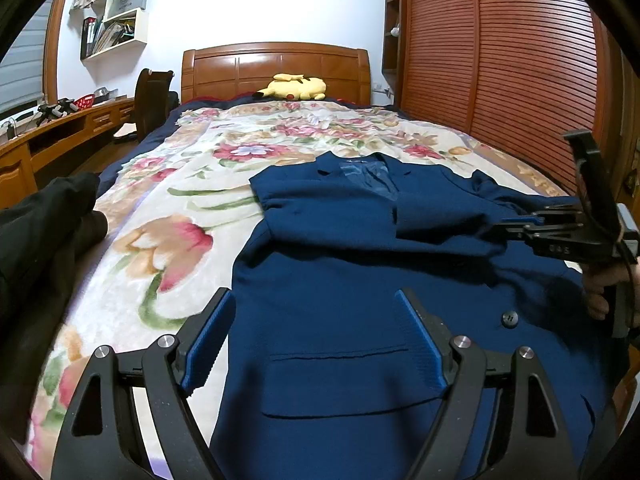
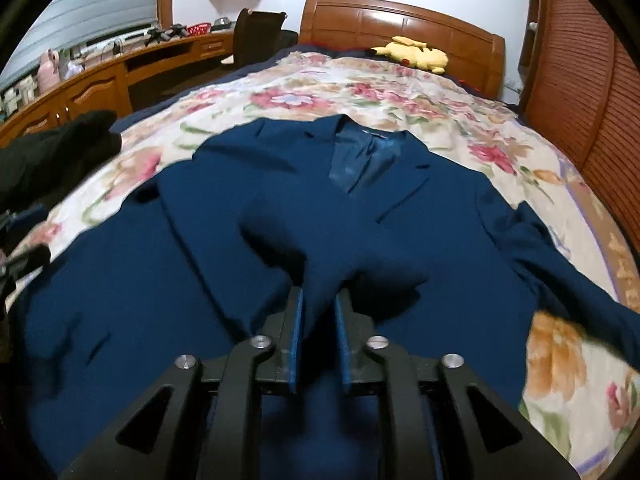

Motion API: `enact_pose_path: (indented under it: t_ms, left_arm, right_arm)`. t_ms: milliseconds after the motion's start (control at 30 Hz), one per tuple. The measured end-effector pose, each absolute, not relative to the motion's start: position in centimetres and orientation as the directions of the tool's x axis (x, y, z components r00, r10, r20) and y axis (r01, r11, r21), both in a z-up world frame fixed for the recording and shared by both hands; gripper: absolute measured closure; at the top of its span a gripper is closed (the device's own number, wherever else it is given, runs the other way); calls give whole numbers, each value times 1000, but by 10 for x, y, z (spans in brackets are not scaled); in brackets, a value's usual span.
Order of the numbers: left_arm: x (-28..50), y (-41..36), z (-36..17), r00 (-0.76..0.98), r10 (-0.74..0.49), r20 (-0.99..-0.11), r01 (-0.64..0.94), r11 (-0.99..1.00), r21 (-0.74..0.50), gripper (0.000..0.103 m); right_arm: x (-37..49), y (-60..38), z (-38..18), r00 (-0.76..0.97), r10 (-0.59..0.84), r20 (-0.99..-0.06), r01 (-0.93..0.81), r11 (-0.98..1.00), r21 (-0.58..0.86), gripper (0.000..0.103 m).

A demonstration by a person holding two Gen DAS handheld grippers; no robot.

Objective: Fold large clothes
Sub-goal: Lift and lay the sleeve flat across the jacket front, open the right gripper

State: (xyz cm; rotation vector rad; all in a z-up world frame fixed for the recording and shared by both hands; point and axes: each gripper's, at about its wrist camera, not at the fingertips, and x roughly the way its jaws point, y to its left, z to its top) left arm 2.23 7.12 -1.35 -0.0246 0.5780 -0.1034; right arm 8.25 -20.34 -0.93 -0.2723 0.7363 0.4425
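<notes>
A dark blue suit jacket [image 1: 344, 240] lies front up on the floral bedspread [image 1: 168, 200], collar toward the headboard. My left gripper [image 1: 316, 300] is open and empty, hovering over the jacket's lower left side above the flap pocket [image 1: 344, 380]. My right gripper [image 2: 320, 300] is shut on a bunched fold of the jacket [image 2: 280, 184], a sleeve by the look of it, lifted over the jacket's middle. The right gripper also shows in the left wrist view [image 1: 516, 226] at the right, over the jacket. The jacket's other sleeve [image 2: 560, 264] lies out to the right.
A yellow plush toy [image 1: 294, 87] lies by the wooden headboard [image 1: 276, 64]. A black garment [image 1: 44, 240] lies at the bed's left edge. A wooden desk [image 1: 68, 128] and a chair [image 1: 152, 96] stand to the left, a slatted wardrobe [image 1: 500, 60] to the right.
</notes>
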Motion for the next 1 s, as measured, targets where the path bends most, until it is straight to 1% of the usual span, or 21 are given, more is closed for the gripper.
enact_pose_path:
  t_ms: [33, 67, 100, 133, 167, 200, 400, 633, 800, 900, 933, 967, 1000]
  left_arm:
    - [22, 71, -14, 832, -102, -545, 89, 995, -51, 21]
    - [22, 72, -14, 832, -102, -545, 89, 995, -51, 21]
    - [22, 72, -13, 832, -104, -545, 89, 995, -53, 21]
    - [22, 73, -13, 833, -104, -544, 89, 995, -54, 21]
    - [22, 73, -13, 833, -104, -543, 88, 995, -55, 21]
    - [22, 73, -13, 833, -104, -544, 88, 995, -55, 21]
    - [21, 71, -14, 831, -104, -546, 93, 995, -48, 21]
    - [22, 70, -17, 827, -101, -553, 93, 995, -42, 21]
    - [23, 67, -18, 825, -103, -555, 101, 994, -35, 21]
    - [23, 66, -18, 825, -104, -555, 104, 994, -31, 21]
    - [23, 66, -18, 826, -102, -555, 103, 994, -28, 21]
    - [23, 65, -18, 826, -101, -554, 104, 994, -26, 21]
    - [23, 64, -18, 827, -102, -553, 107, 994, -24, 21]
  right_arm:
    - [80, -202, -6, 661, 286, -694, -476, 874, -93, 82]
    - [76, -203, -3, 668, 286, -687, -475, 875, -97, 76]
    - [73, -204, 0, 679, 285, -677, -472, 875, -105, 63]
    - [73, -203, 8, 691, 282, -666, -469, 876, -116, 56]
    - [72, -203, 11, 704, 282, -651, -466, 876, -124, 47]
    - [71, -202, 15, 713, 285, -640, -466, 875, -129, 46]
    - [79, -176, 9, 702, 293, -649, -500, 852, -156, 45]
    - [127, -145, -12, 658, 256, -708, -519, 835, -181, 45]
    - [155, -130, -30, 584, 237, -776, -543, 825, -157, 46]
    - [161, -122, -37, 572, 217, -791, -558, 810, -182, 46]
    - [162, -120, -38, 576, 213, -790, -562, 804, -193, 49]
    - [162, -120, -37, 584, 210, -784, -566, 797, -208, 66]
    - [160, -119, -36, 598, 205, -775, -566, 792, -227, 81]
